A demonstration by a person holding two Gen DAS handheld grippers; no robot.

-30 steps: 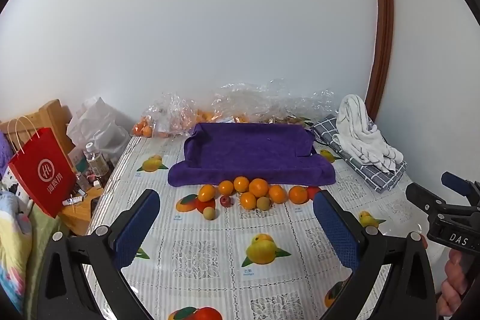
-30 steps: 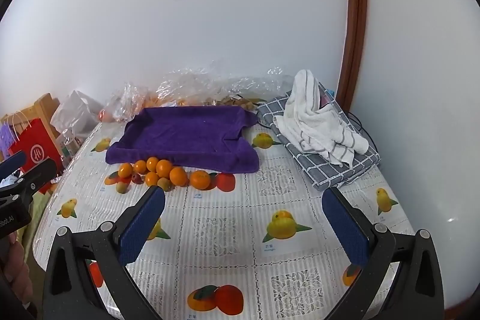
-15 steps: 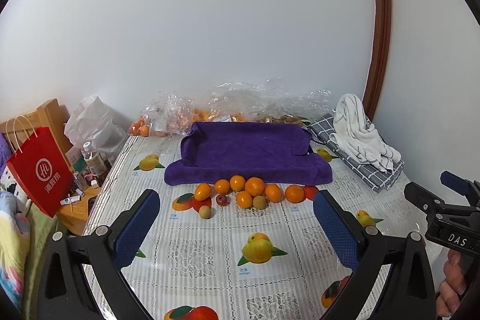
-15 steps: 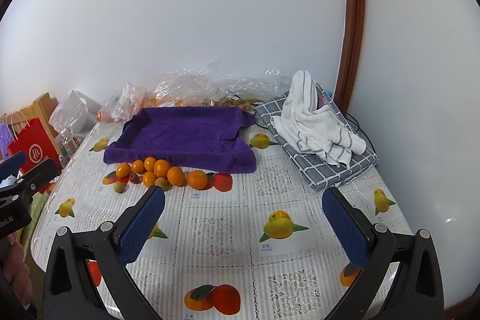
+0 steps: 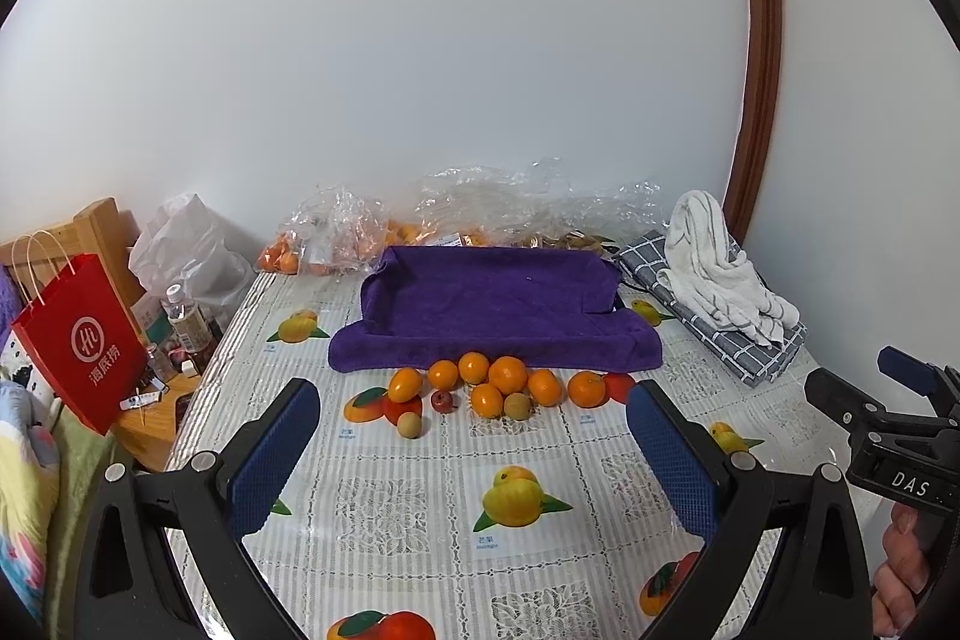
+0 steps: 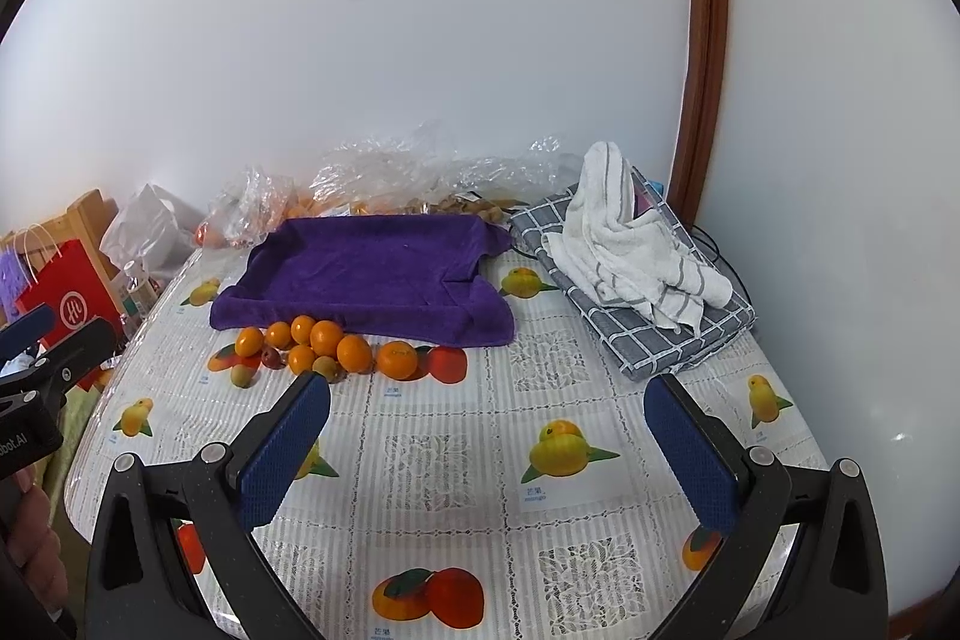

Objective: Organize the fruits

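Several oranges (image 5: 507,375) (image 6: 354,353) lie in a cluster on the table in front of a purple towel (image 5: 498,301) (image 6: 372,271). Among them are a small dark red fruit (image 5: 442,400) and two small tan round fruits (image 5: 409,424) (image 5: 516,405). My left gripper (image 5: 474,451) is open and empty, held above the table short of the cluster. My right gripper (image 6: 486,436) is open and empty, to the right of the fruit. Each gripper shows at the edge of the other's view (image 5: 882,424) (image 6: 36,370).
The tablecloth (image 5: 420,508) has printed fruit pictures. Clear plastic bags with more oranges (image 5: 336,244) lie at the back by the wall. A white striped towel (image 5: 714,262) lies on a grey checked cloth (image 5: 750,346) at the right. A red paper bag (image 5: 81,340) and bottles stand off the table's left edge.
Both grippers have pulled back and risen slightly; the fruit and towel look a little smaller and lower in both views. Nothing on the table moved.
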